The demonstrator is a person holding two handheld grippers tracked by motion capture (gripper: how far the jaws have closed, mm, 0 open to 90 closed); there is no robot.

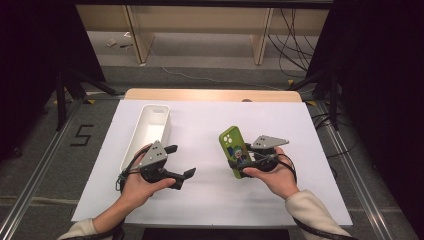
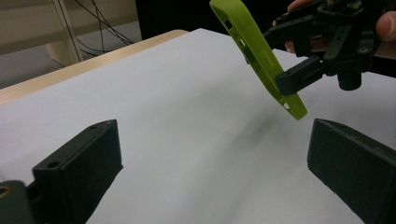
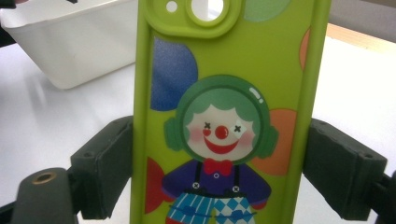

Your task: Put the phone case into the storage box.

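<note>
Two hand-held grippers, both matte black. Left gripper (image 1: 181, 161) topped by a grey three-cornered plate dotted with small holes; right gripper (image 1: 243, 156) capped the same way. Fingers (image 2: 79, 170) blocky and flat-faced — thick black slabs with small round holes in their upper faces. A brass-coloured insert near the base of each. Thin black cable trailing from each body. Cream-coloured sleeves (image 1: 312, 210) at both wrists — loose, soft-looking cuffs.
</note>
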